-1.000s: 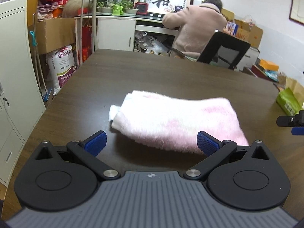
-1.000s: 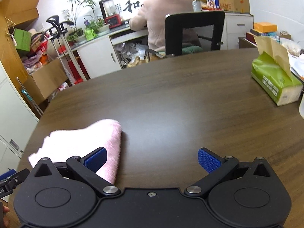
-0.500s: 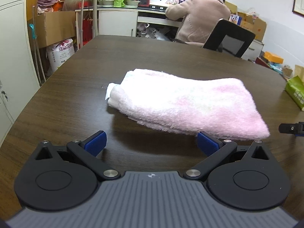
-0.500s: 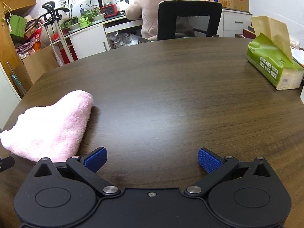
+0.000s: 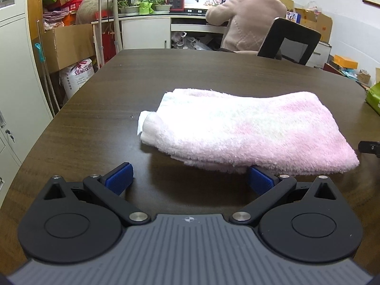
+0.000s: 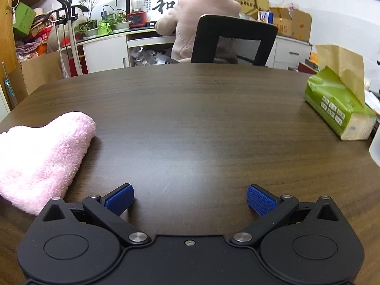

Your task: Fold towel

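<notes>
— Two pairs of tongs, both spread wide and empty. Left view: the left tongs (image 5: 190, 178) have drawn back from the folded pink towel (image 5: 249, 140), which lies just ahead on the tabletop (image 5: 95, 123).
— Right view?
— The right tongs (image 6: 190, 198) have backed away too; the towel (image 6: 42, 156) lies forward-left. The fold looks finished.

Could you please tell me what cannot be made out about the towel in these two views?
- Left wrist view: the towel covers the tip of one blue pad; contact cannot be judged.
- Right wrist view: the picture's left edge cuts it off.
- Neither view shows its layers or underside.
</notes>
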A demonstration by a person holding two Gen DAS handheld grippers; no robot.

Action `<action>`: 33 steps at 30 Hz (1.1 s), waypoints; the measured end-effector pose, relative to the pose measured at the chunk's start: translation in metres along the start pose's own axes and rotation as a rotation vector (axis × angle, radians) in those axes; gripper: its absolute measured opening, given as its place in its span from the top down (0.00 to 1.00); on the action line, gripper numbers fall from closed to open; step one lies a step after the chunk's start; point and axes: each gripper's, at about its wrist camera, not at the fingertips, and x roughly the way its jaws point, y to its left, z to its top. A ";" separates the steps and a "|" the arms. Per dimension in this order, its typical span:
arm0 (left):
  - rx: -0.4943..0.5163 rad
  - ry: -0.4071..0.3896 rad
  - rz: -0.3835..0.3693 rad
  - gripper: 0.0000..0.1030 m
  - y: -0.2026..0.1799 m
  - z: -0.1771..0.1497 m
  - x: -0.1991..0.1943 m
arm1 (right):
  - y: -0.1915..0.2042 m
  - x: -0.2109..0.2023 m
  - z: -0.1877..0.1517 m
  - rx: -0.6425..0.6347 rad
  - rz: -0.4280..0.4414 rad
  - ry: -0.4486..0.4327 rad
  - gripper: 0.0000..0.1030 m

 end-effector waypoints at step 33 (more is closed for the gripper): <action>0.042 0.016 0.013 0.00 -0.004 0.003 0.003 | -0.005 0.010 0.007 -0.025 0.027 -0.019 0.01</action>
